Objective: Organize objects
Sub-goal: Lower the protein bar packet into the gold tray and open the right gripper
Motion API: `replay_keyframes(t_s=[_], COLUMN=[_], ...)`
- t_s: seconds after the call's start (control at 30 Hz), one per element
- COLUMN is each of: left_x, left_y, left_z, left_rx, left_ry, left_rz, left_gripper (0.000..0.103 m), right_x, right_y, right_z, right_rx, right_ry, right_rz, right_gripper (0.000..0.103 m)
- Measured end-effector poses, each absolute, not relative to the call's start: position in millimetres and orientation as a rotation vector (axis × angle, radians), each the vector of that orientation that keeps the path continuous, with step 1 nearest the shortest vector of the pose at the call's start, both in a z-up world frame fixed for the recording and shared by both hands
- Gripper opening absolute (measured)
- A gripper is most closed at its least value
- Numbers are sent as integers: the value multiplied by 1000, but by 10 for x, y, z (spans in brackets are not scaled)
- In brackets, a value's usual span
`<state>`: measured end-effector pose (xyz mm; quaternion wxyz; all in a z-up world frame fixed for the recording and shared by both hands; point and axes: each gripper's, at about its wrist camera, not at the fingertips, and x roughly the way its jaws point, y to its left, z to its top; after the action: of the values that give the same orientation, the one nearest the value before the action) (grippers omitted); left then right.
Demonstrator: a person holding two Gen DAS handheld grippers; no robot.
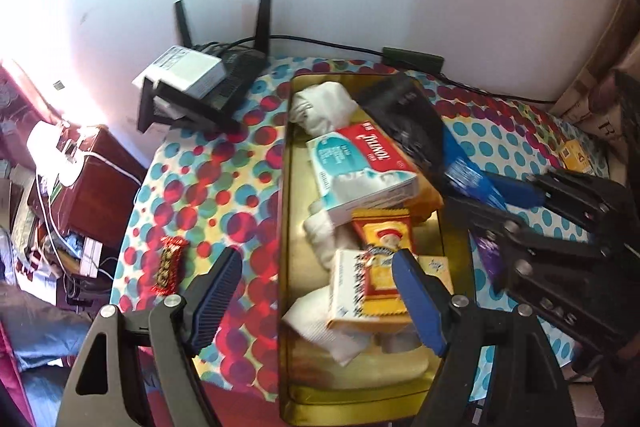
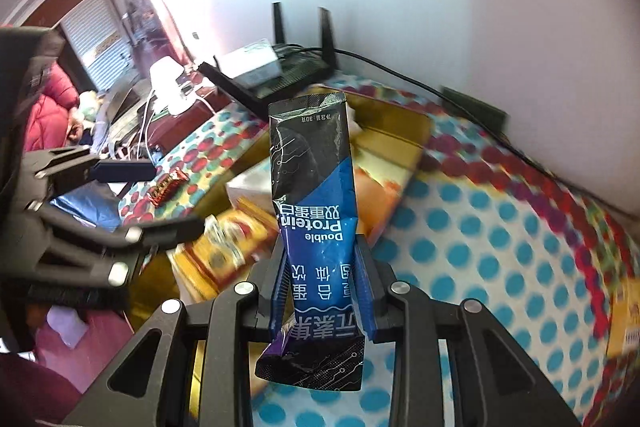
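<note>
A gold tin tray [image 1: 288, 227] lies on the dotted tablecloth and holds a Tylenol box [image 1: 360, 167], white socks [image 1: 320, 103], a yellow snack packet [image 1: 384, 251] and a small white box [image 1: 348, 287]. My right gripper [image 2: 324, 271] is shut on a black and blue protein bar wrapper [image 2: 312, 171], held over the tray's right side; the bar also shows in the left wrist view [image 1: 412, 123]. My left gripper [image 1: 316, 291] is open and empty above the tray's near end. A red candy bar [image 1: 170, 265] lies on the cloth left of the tray.
A black router [image 1: 224, 83] with a white box on it stands at the back left by the wall. A cable and adapter [image 1: 412, 58] run along the wall. A yellow box [image 1: 576, 155] lies at the far right. The table edge drops off at left.
</note>
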<state>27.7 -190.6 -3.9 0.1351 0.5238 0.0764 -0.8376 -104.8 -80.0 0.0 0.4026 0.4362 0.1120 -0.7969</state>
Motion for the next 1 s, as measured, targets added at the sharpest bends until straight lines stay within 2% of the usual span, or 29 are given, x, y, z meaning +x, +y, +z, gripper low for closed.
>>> replay_keyframes(t_s=[0.57, 0.63, 0.67, 0.7, 0.73, 0.77, 0.93, 1.0], left_x=[527, 529, 528, 526, 523, 516, 448, 410], left_y=[-2048, -2037, -2030, -2020, -2007, -1992, -1852, -1778], left_z=[5, 3, 4, 7, 13, 17, 58, 80], left_rx=[1488, 1493, 1494, 1493, 1493, 1493, 1498, 1499], left_ry=[283, 287, 288, 287, 285, 285, 278, 276], left_rz=[-2360, -2359, -2360, -2361, -2361, -2363, -2388, -2400], left_gripper=[80, 80, 80, 80, 80, 80, 80, 80], right_x=[-1145, -1146, -1139, -1127, -1115, -1094, -1106, -1133], right_y=[-1246, -1240, -1229, -1208, -1186, -1142, -821, -528], right_z=[-198, -203, -192, -169, -143, -91, 122, 190], right_rx=[1118, 1115, 1105, 1090, 1074, 1040, 960, 926], right_ry=[354, 340, 324, 309, 304, 299, 241, 254], right_rz=[-1981, -1995, -1996, -2011, -2037, -2080, -2164, -2243], right_gripper=[30, 38, 50, 68, 74, 77, 78, 84])
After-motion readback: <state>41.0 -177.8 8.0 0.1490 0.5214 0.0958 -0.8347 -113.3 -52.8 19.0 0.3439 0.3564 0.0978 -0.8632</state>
